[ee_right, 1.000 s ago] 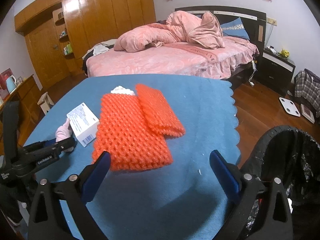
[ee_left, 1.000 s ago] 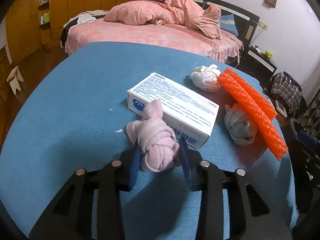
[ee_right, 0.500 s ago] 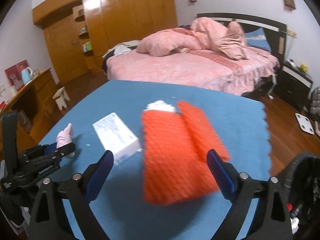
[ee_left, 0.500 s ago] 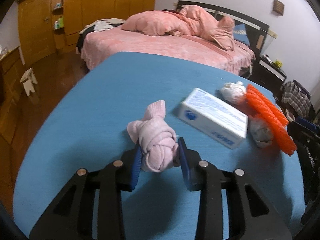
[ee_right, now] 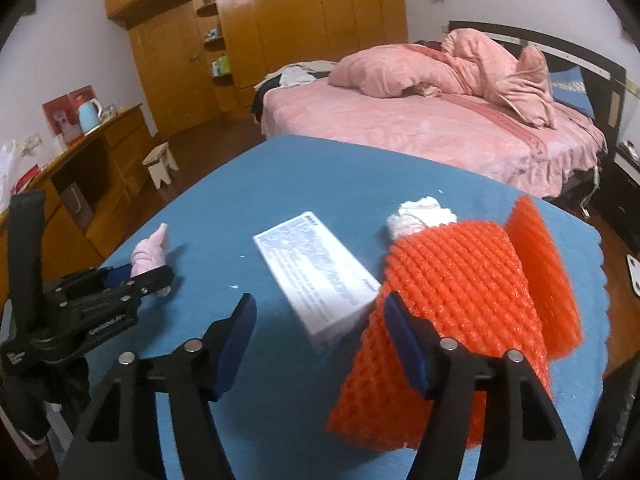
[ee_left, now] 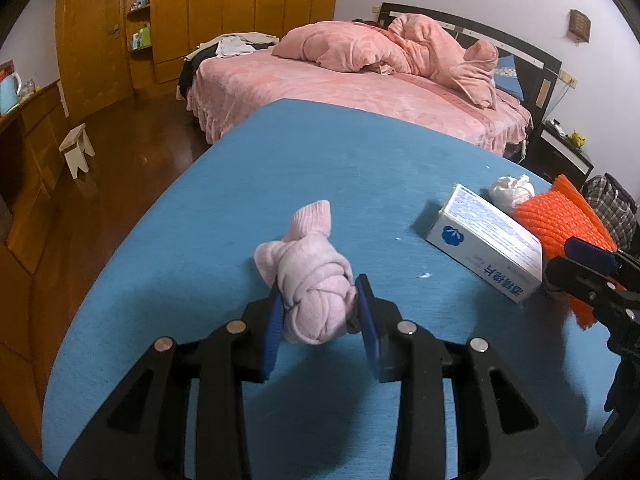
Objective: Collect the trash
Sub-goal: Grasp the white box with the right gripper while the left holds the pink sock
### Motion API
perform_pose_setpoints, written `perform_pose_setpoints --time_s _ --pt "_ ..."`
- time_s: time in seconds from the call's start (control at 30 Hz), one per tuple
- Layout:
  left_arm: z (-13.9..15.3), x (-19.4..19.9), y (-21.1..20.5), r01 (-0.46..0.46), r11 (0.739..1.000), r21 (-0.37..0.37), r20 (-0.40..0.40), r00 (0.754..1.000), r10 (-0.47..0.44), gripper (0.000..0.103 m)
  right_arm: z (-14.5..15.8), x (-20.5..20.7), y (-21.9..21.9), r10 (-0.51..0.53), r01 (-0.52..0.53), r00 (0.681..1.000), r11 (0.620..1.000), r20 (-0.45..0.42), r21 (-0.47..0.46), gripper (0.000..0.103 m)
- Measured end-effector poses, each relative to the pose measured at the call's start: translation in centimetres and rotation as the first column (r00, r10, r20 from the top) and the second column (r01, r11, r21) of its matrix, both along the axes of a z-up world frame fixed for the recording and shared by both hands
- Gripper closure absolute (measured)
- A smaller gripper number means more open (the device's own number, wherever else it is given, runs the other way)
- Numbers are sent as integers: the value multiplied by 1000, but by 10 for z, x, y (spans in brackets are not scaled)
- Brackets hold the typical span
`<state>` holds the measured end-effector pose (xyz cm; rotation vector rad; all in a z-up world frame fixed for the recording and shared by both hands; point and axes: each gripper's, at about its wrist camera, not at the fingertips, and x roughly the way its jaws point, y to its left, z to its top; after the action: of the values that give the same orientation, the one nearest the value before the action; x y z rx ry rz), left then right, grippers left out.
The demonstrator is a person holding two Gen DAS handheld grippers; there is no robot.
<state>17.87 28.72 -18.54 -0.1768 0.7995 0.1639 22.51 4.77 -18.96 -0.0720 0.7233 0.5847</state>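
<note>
A knotted pink sock [ee_left: 308, 280] is clamped in my left gripper [ee_left: 320, 292], low over the blue table [ee_left: 248, 208]; the same gripper [ee_right: 132, 276] and sock [ee_right: 150, 254] show at the left of the right wrist view. My right gripper [ee_right: 320, 304] has its jaws closing. The near end of a white printed box [ee_right: 316, 268] lies between them, and the pads do not touch it. An orange foam net [ee_right: 472, 300] lies just right of the box, partly behind my right finger. A crumpled white tissue [ee_right: 420, 216] sits behind the net.
A pink bed [ee_left: 360, 88] stands beyond the table's far edge. Wooden wardrobes [ee_right: 300, 28] line the back wall. A small stool [ee_right: 160, 162] and a desk with a blue kettle [ee_right: 90, 114] are to the left. The table's scalloped right edge [ee_right: 602, 280] drops to the wooden floor.
Both grippers have moved left across the table. The right one went from over the orange net to the box and its jaws narrowed. The left one carried the sock away from the box.
</note>
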Motion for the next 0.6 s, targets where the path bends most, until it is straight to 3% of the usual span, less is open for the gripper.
perform_pose_setpoints --time_s 0.13,0.33,0.6 --pt "2 -3 6 -5 1000 3 8 1000 5 70 0 -4 6 22 -22 1000 1000 -21 14 45" --pt "1 -5 15 -16 1000 -10 13 1000 16 70 -2 -11 17 69 -69 997 998 -30 8 46" --pt "1 -7 17 -13 1000 -15 15 1000 13 70 -23 -2 14 21 -24 996 999 -82 -30 47"
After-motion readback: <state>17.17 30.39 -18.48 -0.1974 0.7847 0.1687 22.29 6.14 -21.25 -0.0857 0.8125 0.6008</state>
